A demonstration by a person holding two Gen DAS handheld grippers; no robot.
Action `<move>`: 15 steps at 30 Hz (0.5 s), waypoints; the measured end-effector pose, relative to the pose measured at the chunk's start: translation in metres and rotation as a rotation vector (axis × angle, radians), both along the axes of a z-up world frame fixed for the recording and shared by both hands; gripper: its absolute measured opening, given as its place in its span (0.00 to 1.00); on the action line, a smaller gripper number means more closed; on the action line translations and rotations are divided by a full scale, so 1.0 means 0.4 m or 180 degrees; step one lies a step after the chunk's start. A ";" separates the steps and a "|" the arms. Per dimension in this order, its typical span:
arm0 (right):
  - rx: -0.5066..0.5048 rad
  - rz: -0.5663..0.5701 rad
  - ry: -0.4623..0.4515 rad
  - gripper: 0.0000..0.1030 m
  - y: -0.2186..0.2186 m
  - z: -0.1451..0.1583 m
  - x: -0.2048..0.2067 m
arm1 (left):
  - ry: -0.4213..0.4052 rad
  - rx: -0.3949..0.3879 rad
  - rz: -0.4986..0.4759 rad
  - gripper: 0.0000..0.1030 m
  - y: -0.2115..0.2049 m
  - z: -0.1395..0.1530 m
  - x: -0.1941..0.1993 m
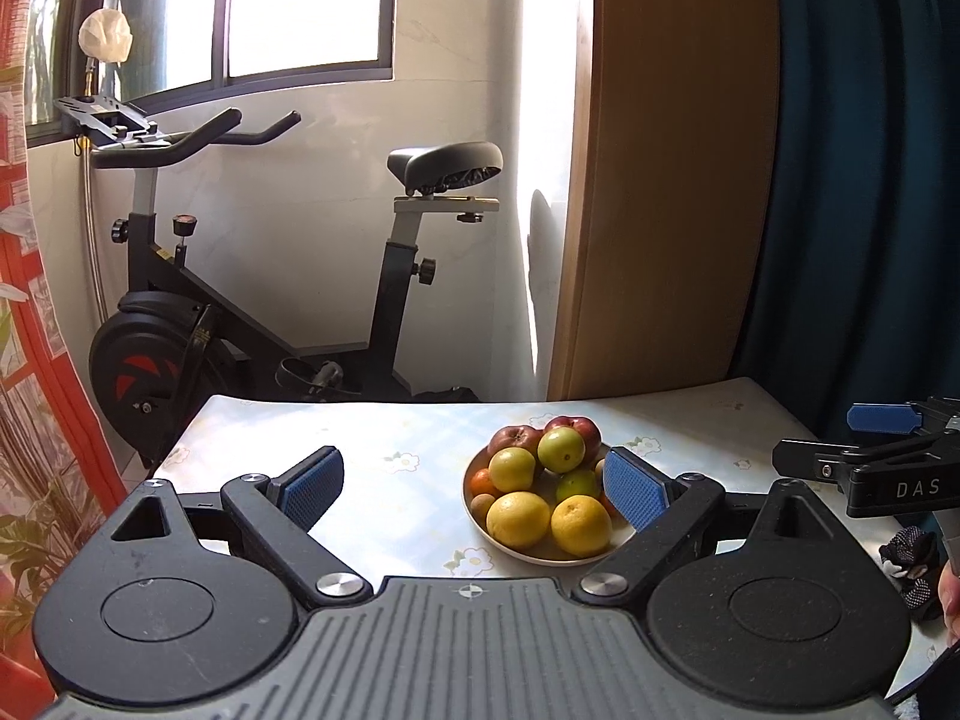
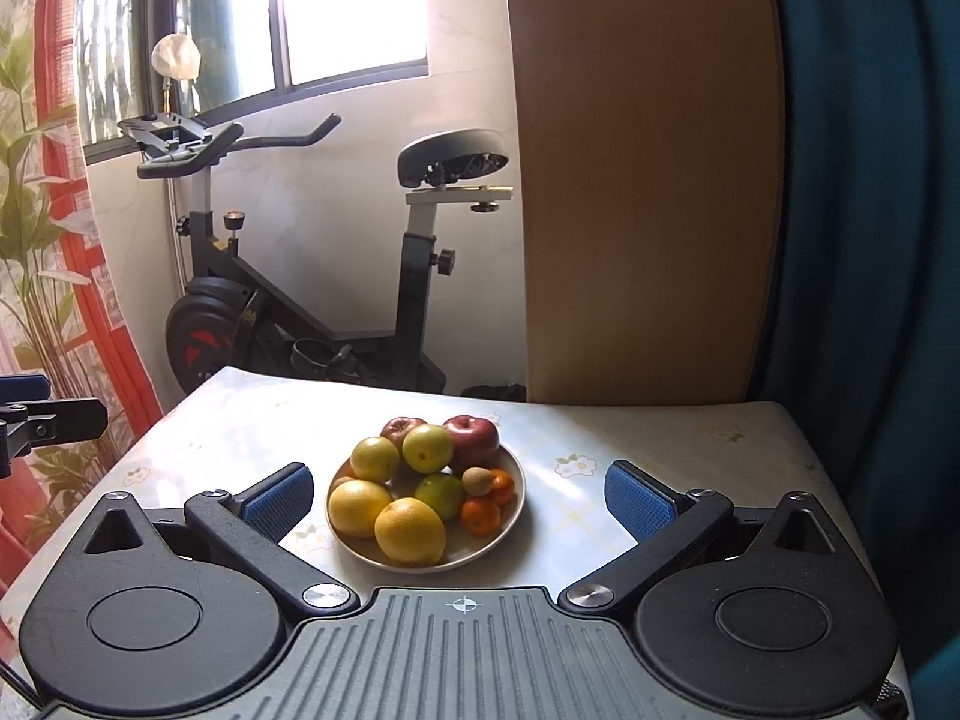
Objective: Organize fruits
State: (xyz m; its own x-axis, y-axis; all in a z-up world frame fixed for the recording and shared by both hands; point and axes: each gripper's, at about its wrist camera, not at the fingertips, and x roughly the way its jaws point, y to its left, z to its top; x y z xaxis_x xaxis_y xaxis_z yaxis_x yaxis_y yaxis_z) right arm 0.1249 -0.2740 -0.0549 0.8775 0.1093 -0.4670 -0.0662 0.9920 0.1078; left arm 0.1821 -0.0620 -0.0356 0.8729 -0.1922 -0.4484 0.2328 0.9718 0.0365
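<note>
Hovering over table (image 1: 384,420), left gripper (image 1: 474,483) jaws spread, empty; fruits (image 1: 543,483) piled on plate (image 1: 528,549) ahead-right. Fits either pre-sort or finished pile, step unclear.

Right view: right gripper (image 2: 459,498) also wide, empty. Apples, green fruit, oranges, tangerines, kiwi heaped.

Each black plastic hand-held gripper (image 1: 474,483) (image 2: 459,495) has blue ribbed finger pads (image 1: 633,495), silver pivot screws, a grey ridged base; the right one seems marked "DAS".
</note>
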 end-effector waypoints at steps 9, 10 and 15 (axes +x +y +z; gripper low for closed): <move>0.0009 -0.0002 0.0009 1.00 0.001 -0.001 0.001 | -0.0006 -0.0008 0.0079 0.92 0.000 0.001 -0.003; 0.0007 -0.0004 0.0009 1.00 0.003 -0.002 0.002 | -0.0016 0.0013 0.0092 0.92 -0.002 0.001 -0.005; 0.0017 -0.0012 0.0009 1.00 0.003 -0.002 0.002 | -0.0064 0.0097 0.0128 0.92 -0.015 0.004 -0.013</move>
